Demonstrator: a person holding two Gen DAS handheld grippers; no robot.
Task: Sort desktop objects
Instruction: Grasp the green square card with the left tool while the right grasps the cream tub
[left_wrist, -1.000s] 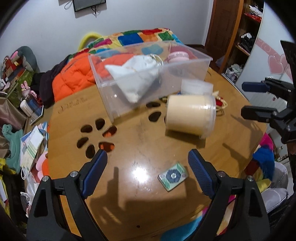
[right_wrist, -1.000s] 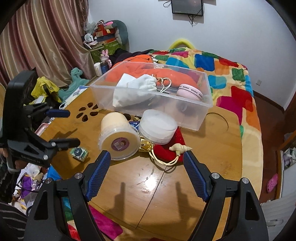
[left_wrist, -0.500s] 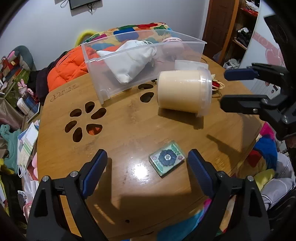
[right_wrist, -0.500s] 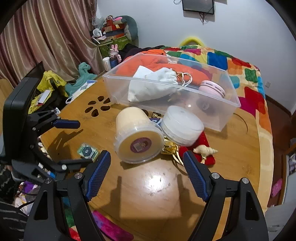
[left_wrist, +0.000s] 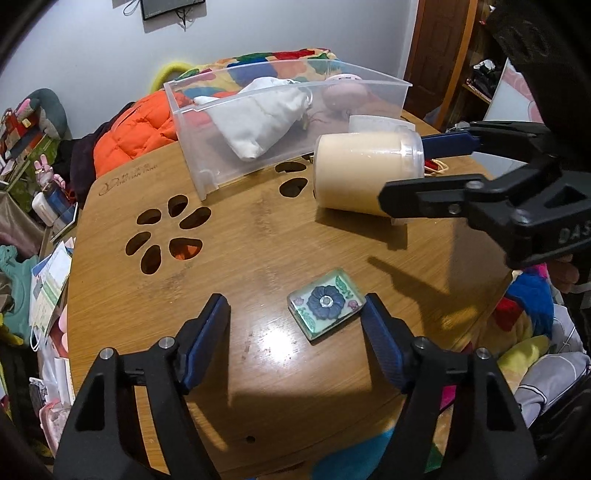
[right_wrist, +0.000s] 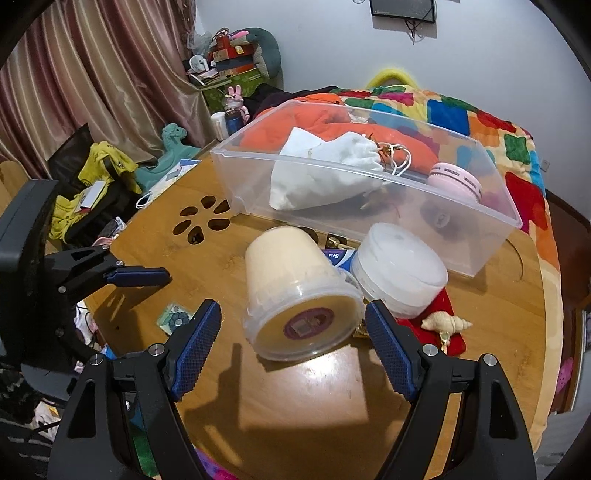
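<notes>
Approaching for pickup appears to be the step in hand. The left gripper (left_wrist: 295, 325), fingers spread wide and empty, hangs low over the flower tile (left_wrist: 325, 303), which lies flat on the wooden table (left_wrist: 240, 236) just inside its right finger. The right gripper (right_wrist: 293, 332), likewise wide and empty, brackets the lid end of the cream tub (right_wrist: 295, 291), lying on its side before the clear bin (right_wrist: 369, 192). Next move, in my judgement: centre, close, lift into the bin.

Both tongs have closed in, the left tongs (left_wrist: 295, 328) on the flower tile (left_wrist: 325, 303), the right tongs (right_wrist: 293, 345) on the cream tub (right_wrist: 295, 291).
</notes>
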